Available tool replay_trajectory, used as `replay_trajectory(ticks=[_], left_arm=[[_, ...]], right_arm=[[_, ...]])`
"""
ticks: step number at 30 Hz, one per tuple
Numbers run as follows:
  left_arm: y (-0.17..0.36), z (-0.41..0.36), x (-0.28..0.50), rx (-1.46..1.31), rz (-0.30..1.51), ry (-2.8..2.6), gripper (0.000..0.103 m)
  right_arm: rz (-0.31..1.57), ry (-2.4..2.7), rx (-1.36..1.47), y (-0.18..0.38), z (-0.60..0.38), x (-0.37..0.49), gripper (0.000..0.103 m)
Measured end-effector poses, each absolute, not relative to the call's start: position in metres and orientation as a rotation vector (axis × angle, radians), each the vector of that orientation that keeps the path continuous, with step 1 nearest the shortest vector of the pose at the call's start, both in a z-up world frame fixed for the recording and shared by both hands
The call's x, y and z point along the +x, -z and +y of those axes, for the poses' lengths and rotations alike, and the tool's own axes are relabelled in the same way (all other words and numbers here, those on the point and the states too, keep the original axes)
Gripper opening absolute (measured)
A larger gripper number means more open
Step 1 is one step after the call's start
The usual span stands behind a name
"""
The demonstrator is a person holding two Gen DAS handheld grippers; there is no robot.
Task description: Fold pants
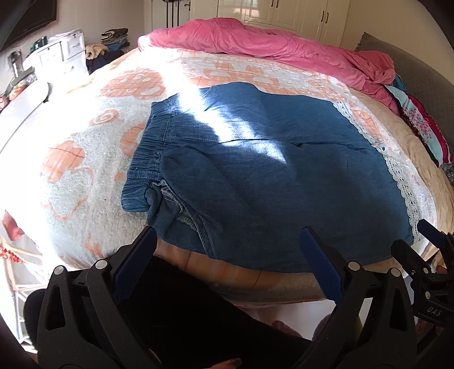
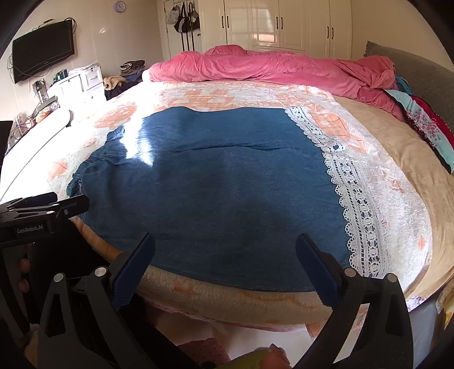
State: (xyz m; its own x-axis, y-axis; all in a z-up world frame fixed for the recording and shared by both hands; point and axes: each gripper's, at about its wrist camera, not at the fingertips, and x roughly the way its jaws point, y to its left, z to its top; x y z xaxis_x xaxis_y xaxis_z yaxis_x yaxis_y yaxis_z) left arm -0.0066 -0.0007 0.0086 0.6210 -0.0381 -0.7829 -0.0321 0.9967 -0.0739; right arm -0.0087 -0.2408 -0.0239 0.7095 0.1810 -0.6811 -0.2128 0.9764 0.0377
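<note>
Blue denim pants point(image 1: 269, 176) lie spread on the bed, elastic waistband at the left, white lace hems point(image 1: 403, 181) at the right. They also show in the right wrist view point(image 2: 221, 184), with the lace hems point(image 2: 349, 193) at the right. My left gripper point(image 1: 227, 235) is open and empty, hovering over the pants' near edge by the waist end. My right gripper point(image 2: 224, 241) is open and empty over the near edge toward the leg end. The left gripper shows in the right wrist view point(image 2: 71, 205) at the far left.
The bed has a white and orange fleece blanket point(image 2: 377, 176). A pink duvet point(image 2: 269, 66) is bunched at the far side. Pillows point(image 2: 425, 125) lie at the right. White drawers point(image 2: 79, 85) and a wall TV point(image 2: 42, 49) stand at the left. White wardrobes point(image 2: 283, 25) fill the back wall.
</note>
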Motion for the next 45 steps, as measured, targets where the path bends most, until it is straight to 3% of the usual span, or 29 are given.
replay_trajectory(ticks=[45], left_arm=[[-0.0106, -0.0003, -0.0063, -0.080, 0.895, -0.005, 0.094]], right_arm=[[0.760, -0.220, -0.061, 0.0255, -0.2361, -0.0059, 0.099]])
